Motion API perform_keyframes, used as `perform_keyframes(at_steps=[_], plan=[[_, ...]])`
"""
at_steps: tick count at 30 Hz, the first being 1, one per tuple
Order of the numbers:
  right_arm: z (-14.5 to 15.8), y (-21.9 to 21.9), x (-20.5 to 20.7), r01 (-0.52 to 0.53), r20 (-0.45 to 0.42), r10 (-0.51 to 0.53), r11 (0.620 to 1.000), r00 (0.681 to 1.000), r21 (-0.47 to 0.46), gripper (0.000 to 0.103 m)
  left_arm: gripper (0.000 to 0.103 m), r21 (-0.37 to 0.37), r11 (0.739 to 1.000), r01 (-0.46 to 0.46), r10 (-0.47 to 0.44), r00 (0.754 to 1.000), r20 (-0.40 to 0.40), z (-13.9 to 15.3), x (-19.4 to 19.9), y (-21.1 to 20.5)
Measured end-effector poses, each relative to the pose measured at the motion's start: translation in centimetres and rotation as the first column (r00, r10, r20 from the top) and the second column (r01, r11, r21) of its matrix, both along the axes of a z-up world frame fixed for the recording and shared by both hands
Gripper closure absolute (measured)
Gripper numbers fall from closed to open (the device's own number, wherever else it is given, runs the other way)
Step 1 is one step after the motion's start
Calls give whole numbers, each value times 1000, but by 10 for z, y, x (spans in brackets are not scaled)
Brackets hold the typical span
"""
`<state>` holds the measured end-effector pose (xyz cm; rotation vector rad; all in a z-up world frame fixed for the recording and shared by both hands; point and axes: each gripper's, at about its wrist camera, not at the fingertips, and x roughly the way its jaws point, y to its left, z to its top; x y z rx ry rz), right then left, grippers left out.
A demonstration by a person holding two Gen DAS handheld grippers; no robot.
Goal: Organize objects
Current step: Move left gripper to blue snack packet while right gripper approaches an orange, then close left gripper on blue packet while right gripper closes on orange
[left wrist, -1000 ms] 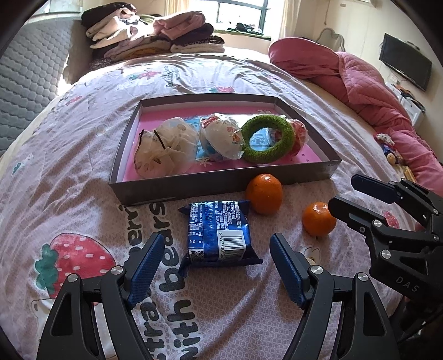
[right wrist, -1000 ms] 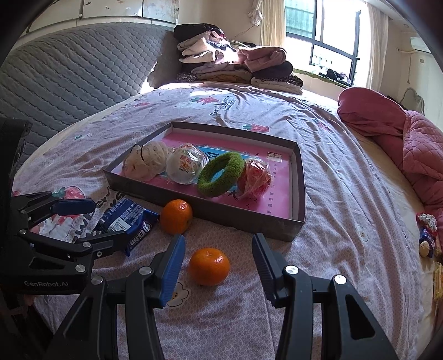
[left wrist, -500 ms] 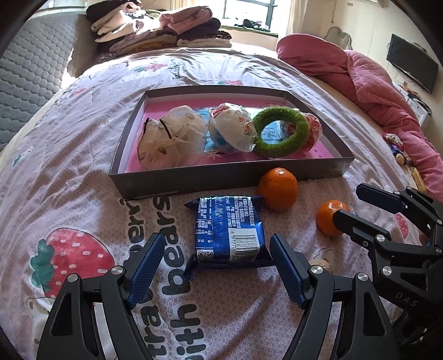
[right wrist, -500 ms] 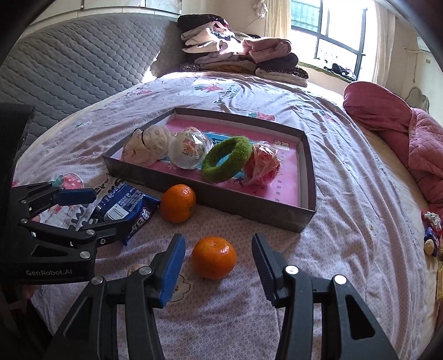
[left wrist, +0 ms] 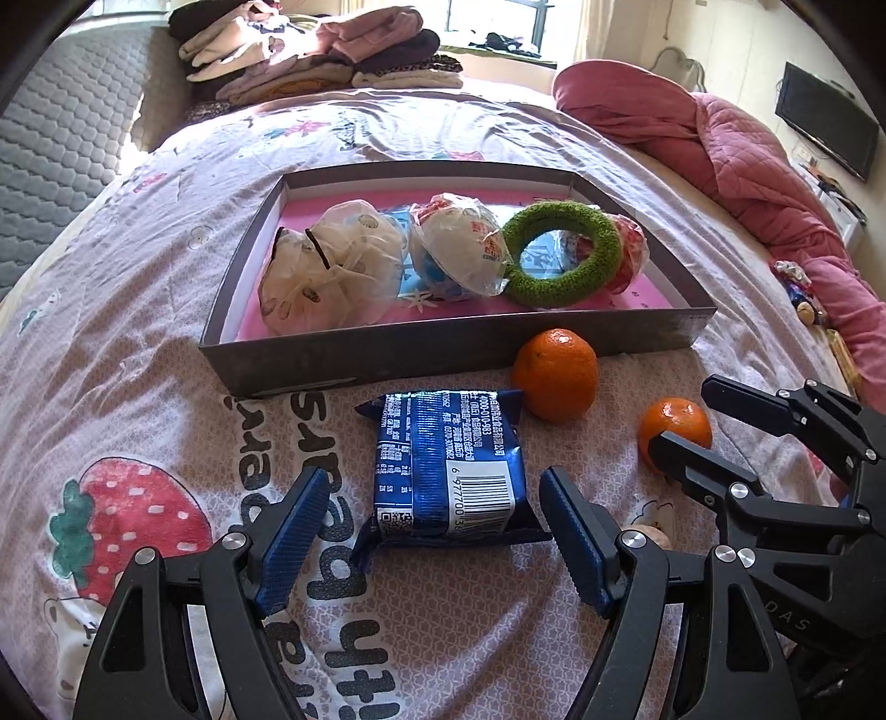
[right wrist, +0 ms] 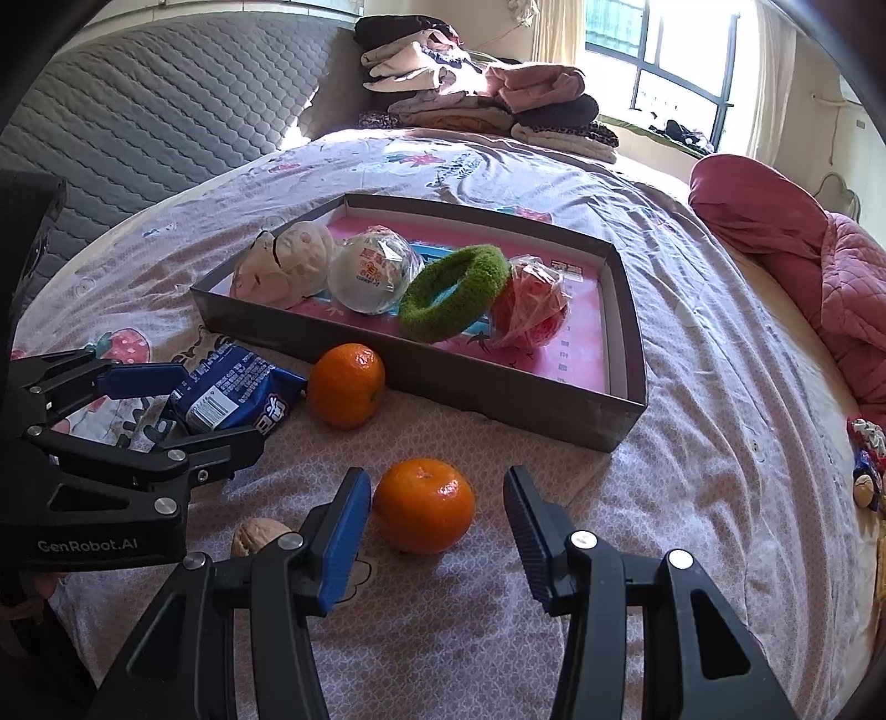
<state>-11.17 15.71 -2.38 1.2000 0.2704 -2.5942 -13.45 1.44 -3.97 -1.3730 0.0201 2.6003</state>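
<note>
A blue snack packet (left wrist: 446,459) lies on the bed in front of a grey box (left wrist: 443,346) with a pink floor. My left gripper (left wrist: 437,531) is open, its fingers on either side of the packet's near end. Two oranges lie to the right: one (left wrist: 556,374) against the box wall, one (right wrist: 425,504) between the open fingers of my right gripper (right wrist: 437,518). The packet (right wrist: 232,390) and the far orange (right wrist: 346,385) also show in the right wrist view. The box holds a cream bag (left wrist: 332,266), a wrapped ball (left wrist: 459,252), a green ring (left wrist: 562,255) and a red wrapped item (right wrist: 529,304).
A walnut (right wrist: 257,537) lies on the sheet left of my right gripper. Folded clothes (left wrist: 315,50) are stacked at the head of the bed. A pink quilt (left wrist: 720,149) is bunched on the right. Small toys (right wrist: 866,465) lie at the bed's right edge.
Both grippers have moved forward. The packet now sits between the left fingers, and the near orange sits between the right fingers. Both stay open.
</note>
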Motion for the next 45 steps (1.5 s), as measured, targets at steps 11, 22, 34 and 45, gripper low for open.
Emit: perform_keyframes(at_steps=[11, 22, 34, 45], plan=[[-10, -2, -3, -2, -3, 2, 1000, 1000, 7, 53, 24, -11, 1000, -7, 7, 1000, 9, -8, -8, 4], [-16, -2, -4, 0, -23, 0, 1000, 1000, 0, 54, 24, -6, 1000, -17, 18, 1000, 1, -13, -12, 2], [-18, -4, -4, -19, -20, 19, 1000, 1000, -9, 63, 31, -12, 1000, 4, -4, 1000, -21, -16, -13, 4], [-17, -4, -3, -21, -20, 20, 1000, 1000, -21, 64, 46, -6, 1000, 22, -22, 999, -29, -12, -11, 4]])
